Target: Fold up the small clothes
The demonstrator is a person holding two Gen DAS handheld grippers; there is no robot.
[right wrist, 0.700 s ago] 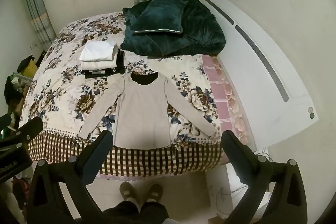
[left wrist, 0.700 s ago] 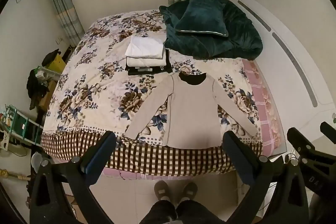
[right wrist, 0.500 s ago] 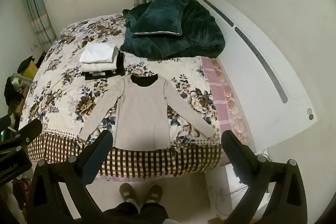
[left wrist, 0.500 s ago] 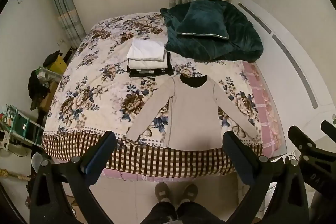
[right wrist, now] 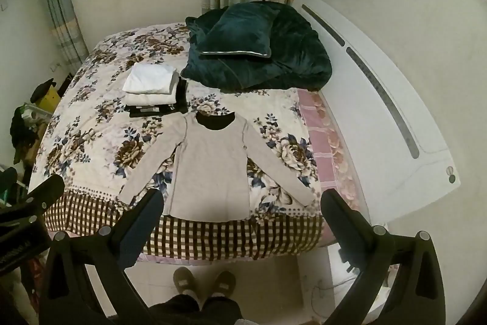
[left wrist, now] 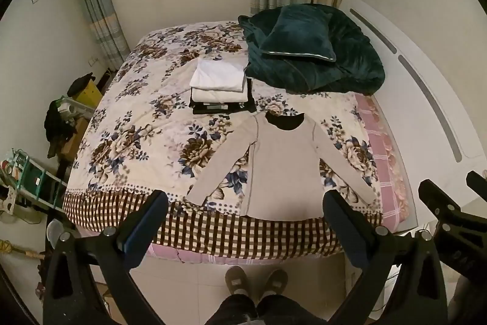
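- The beige long-sleeved top (left wrist: pixel 283 169) lies flat on the bed (left wrist: pixel 127 148), front down or up I cannot tell, with both sleeves spread out to the sides and its hem at the bed's near edge, where the floral cover meets the brown checked border.
- A dark inner collar (left wrist: pixel 284 124) shows at the top's neckline, on the side away from the bed's near edge.
- A stack of folded clothes (left wrist: pixel 219 84), white pieces on top of black ones, sits on the bed just beyond the top's neckline, slightly toward the window side.
- A dark green quilt (left wrist: pixel 334 66) with a matching pillow (left wrist: pixel 296 34) on it is heaped on the bed against the white headboard (left wrist: pixel 426 99), beside the folded stack.
- The left gripper (left wrist: pixel 243 221) is held above the floor off the bed's near edge, its jaws spread wide and grasping nothing; it is well apart from the top.
- The right gripper (right wrist: pixel 242 220) is held likewise off the bed's near edge, released and empty, jaws wide.
- The person's slippered feet (right wrist: pixel 204 282) stand on the tiled floor just short of the bed's near edge.
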